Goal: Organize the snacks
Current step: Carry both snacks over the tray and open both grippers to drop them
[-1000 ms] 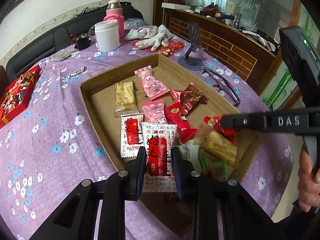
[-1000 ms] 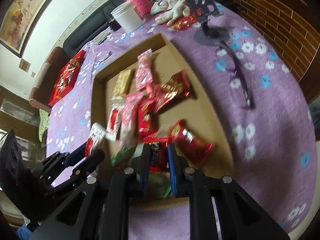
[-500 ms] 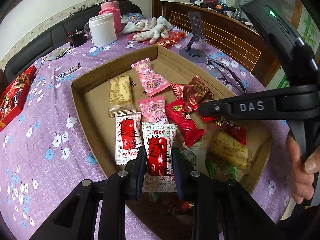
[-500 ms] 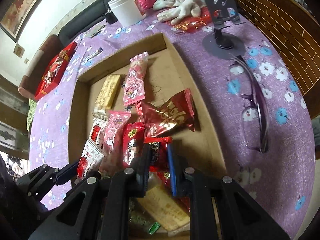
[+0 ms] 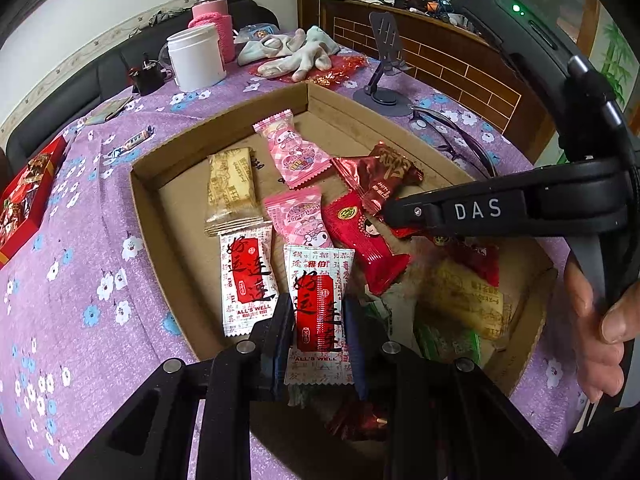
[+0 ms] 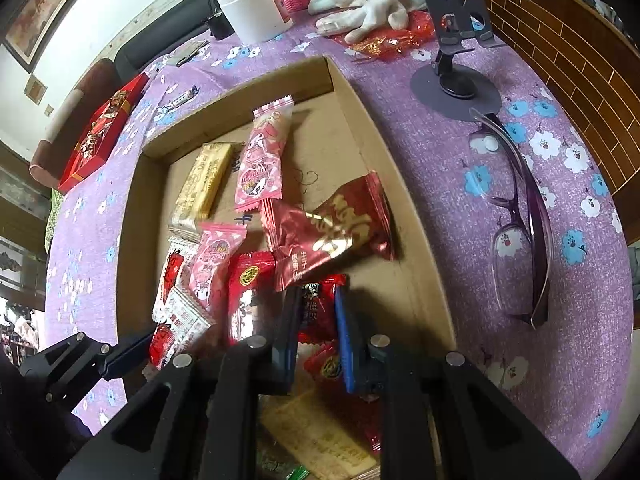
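— Now, where is the white-and-red packet (image 5: 319, 307) placed with respect to the left gripper (image 5: 318, 320)?

— It is clamped between the two fingers, its long axis run forward along them, the far end stuck out over the cardboard tray (image 5: 146, 196). A twin packet (image 5: 246, 278) is laid flat just to its left, lined up the same way, so a parallel spot beside it is judged to be the target.

— And the pose of that gripper?

— It is held low over the near left part of the tray, pointed toward the far wall, roughly level.

— What is carried on the right?

— A small red packet (image 6: 318, 308) is pinched upright in the right gripper (image 6: 318, 312), narrowly closed on it. Directly ahead, nearly touched, the dark red foil packet (image 6: 328, 232) is laid crosswise. The right gripper is thus seen nearer the tray's right half; in the left view it is reached in from the right above the red packets (image 5: 362, 246).

— Where are the rest kept?

— Inside the tray, on the purple table (image 6: 460, 168).
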A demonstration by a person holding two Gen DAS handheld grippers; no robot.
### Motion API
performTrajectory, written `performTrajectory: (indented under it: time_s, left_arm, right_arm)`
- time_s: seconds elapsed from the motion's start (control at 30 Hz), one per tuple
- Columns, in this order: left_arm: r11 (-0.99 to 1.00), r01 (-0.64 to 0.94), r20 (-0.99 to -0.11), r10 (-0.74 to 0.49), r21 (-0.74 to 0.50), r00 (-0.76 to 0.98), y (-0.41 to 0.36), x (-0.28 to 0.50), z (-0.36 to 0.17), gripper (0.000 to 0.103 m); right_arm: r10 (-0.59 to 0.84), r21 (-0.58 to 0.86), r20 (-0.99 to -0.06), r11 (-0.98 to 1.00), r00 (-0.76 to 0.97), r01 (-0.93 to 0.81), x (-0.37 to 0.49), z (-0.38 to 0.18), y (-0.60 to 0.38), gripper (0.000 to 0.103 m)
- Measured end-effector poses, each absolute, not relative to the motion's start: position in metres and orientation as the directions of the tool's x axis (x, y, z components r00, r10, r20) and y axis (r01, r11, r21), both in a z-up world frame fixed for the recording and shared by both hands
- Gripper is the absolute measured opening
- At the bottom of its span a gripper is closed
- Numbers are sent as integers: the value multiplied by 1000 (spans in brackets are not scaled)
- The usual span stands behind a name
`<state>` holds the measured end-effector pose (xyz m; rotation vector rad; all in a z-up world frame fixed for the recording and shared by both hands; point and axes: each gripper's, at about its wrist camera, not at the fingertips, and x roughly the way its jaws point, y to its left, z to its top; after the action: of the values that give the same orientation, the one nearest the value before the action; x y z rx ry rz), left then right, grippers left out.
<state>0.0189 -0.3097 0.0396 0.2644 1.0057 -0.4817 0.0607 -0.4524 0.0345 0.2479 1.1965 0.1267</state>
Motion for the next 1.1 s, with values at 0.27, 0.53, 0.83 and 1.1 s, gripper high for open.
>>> performTrajectory:
  time_s: [0.27,0.53,0.83,1.1]
  left_arm:
    - [861,509,-853,-252,18,457,-312,17,39,26]
    - [858,512,-851,-250,26,462,-313,16,40,26]
    - [853,521,-847,-248,39,469,-315,15,41,26]
    - [853,519,-845,-243,48,477,-315,13,42,27]
  right_arm:
    - [228,259,-904,965,362,39,61,34,-453,17]
    - [222,257,-905,965,362,49,58,35,-455,18]
    - [221,257,-905,965,363,53,55,37,-456,18]
    - [221,257,-904,965,367,53,52,39,-455,23]
